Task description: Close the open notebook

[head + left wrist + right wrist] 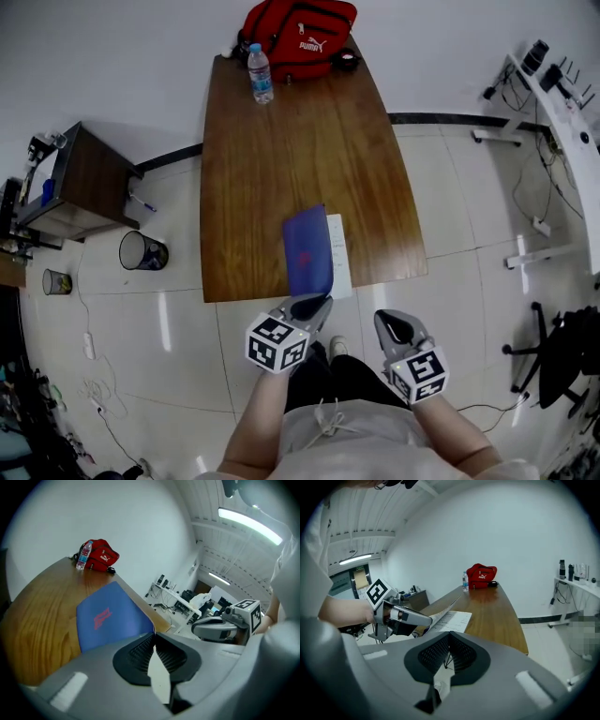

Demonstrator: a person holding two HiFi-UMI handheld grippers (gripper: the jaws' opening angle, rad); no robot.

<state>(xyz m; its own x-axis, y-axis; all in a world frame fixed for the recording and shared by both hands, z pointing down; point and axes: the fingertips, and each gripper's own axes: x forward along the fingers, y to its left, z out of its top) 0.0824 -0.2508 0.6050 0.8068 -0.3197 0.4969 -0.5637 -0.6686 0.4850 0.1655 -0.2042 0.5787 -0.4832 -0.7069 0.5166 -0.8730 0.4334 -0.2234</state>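
Note:
The notebook lies at the near edge of the wooden table (281, 159). Its blue cover (307, 251) stands lifted off the white page (338, 253) beside it. My left gripper (309, 307) is shut on the cover's near edge. In the left gripper view the blue cover (110, 616) runs right into the closed pads of that gripper (153, 637). My right gripper (398, 328) hangs off the table over the floor, to the right of the notebook, shut and holding nothing. The right gripper view shows its own jaws (449, 641) together, with the lifted cover and the page (452, 619) beyond.
A water bottle (261, 75) and a red bag (298, 33) stand at the table's far end. Left of the table are a dark side cabinet (84, 183) and a black bin (142, 251). Stands and cables line the right wall.

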